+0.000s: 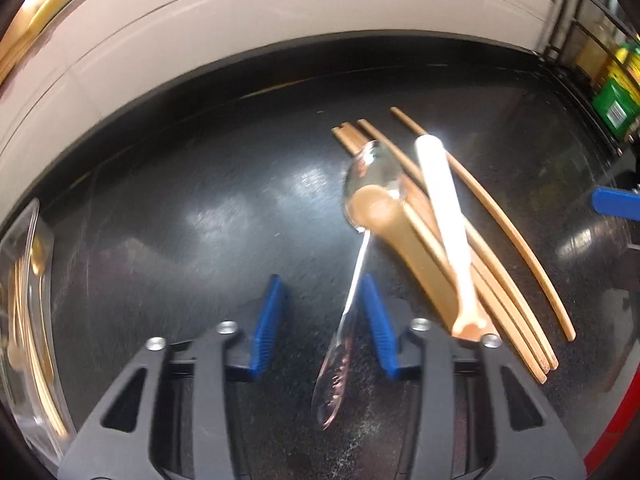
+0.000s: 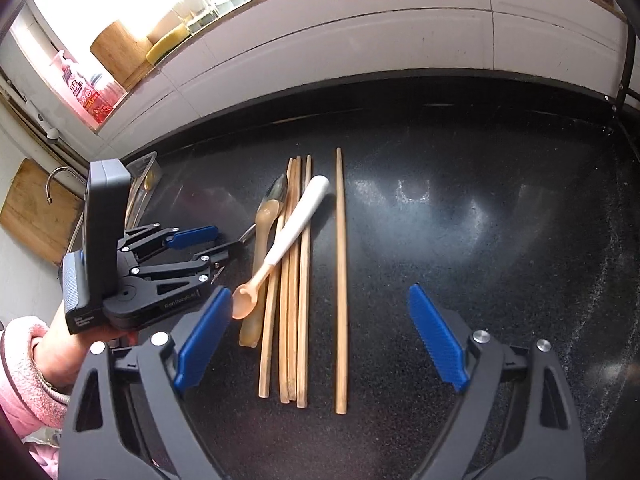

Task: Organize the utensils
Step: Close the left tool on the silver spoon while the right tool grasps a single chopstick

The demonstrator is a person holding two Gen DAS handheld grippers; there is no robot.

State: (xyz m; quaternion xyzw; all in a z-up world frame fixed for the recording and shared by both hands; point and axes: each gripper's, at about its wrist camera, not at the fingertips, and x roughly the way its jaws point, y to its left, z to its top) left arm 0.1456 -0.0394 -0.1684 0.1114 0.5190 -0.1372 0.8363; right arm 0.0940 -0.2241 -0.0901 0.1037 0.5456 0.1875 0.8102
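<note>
A metal spoon [image 1: 372, 176] lies on the black counter, its thin handle running between the blue pads [image 1: 268, 324] of my left gripper [image 1: 322, 320]. The handle sits close to the right pad and the left pad stands clear of it, so the jaws are open. Beside it lie an amber spoon [image 1: 404, 248], a white-handled spoon [image 1: 444, 208] and several wooden chopsticks [image 1: 500, 280]. In the right wrist view, my right gripper [image 2: 320, 320] hangs wide open above the chopsticks [image 2: 292, 300], with one chopstick [image 2: 341, 280] set apart. The left gripper [image 2: 228, 237] reaches in from the left.
A clear plastic tray [image 1: 24, 300] holding wooden sticks stands at the left counter edge. A green box [image 1: 614, 104] and a black wire rack [image 1: 568, 20] stand at the far right. A white tiled wall [image 2: 360, 40] backs the counter. A pink sleeve [image 2: 16, 360] shows at the lower left.
</note>
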